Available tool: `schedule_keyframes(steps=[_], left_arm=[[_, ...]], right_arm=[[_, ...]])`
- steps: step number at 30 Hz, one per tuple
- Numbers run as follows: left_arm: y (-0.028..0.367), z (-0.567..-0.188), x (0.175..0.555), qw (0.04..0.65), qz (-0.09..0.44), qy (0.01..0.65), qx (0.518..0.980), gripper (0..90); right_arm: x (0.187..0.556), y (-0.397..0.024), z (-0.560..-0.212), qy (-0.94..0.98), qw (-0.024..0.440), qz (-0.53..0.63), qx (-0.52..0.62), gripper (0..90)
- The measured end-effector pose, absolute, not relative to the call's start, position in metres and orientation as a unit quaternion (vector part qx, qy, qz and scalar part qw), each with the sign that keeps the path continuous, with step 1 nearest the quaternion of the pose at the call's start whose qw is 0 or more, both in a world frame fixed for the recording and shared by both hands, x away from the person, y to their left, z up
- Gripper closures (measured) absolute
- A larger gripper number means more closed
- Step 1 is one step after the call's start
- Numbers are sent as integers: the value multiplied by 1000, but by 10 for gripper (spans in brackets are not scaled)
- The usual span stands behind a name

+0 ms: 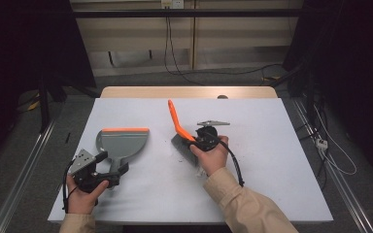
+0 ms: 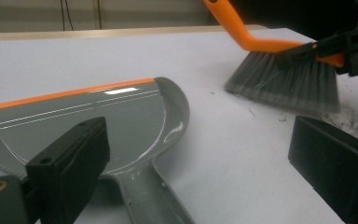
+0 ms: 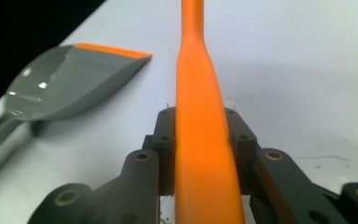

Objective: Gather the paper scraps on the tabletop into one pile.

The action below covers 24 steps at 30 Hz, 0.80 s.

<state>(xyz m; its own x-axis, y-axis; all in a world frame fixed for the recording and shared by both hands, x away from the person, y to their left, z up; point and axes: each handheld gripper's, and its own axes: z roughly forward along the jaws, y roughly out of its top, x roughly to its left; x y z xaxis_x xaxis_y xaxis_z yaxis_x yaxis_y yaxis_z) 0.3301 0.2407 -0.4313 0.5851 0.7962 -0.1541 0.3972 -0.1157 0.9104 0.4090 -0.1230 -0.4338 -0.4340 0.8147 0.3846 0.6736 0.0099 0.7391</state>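
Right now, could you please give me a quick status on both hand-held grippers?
Left hand-held gripper open around dustpan handle. Right hand-held gripper shut on brush. Bristles on table, beside dustpan.

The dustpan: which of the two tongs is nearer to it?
Left. The left tongs straddle the dustpan handle, open. The right tongs are off to its right, clamping the brush.

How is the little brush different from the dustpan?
The brush is clamped in the right gripper, with its bristles on the table and its handle sticking up; the dustpan lies flat. The left gripper is open around the dustpan's handle. The brush has soft grey bristles; the dustpan is a hard scoop. Both are grey and orange.
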Motion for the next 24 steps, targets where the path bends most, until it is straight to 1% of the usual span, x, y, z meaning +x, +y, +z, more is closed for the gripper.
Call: schedule_keyframes(steps=[3, 7, 12, 14, 17, 24], left_arm=[[240, -431, 331, 521, 191, 414, 722, 51], [239, -432, 331, 521, 191, 414, 721, 51], [238, -433, 332, 520, 187, 413, 724, 51], [239, -433, 332, 520, 187, 412, 724, 51], [240, -432, 332, 520, 189, 412, 723, 51], [238, -432, 332, 524, 190, 413, 720, 51]], right_arm=[[405, -126, -425, 703, 82, 480, 518, 713], [400, -112, -422, 704, 67, 501, 498, 713], [395, -77, -436, 729, 44, 496, 470, 713], [394, -67, -442, 740, 47, 484, 464, 712], [394, -69, -442, 752, 74, 465, 460, 712], [398, -117, -435, 751, 127, 431, 484, 713]])
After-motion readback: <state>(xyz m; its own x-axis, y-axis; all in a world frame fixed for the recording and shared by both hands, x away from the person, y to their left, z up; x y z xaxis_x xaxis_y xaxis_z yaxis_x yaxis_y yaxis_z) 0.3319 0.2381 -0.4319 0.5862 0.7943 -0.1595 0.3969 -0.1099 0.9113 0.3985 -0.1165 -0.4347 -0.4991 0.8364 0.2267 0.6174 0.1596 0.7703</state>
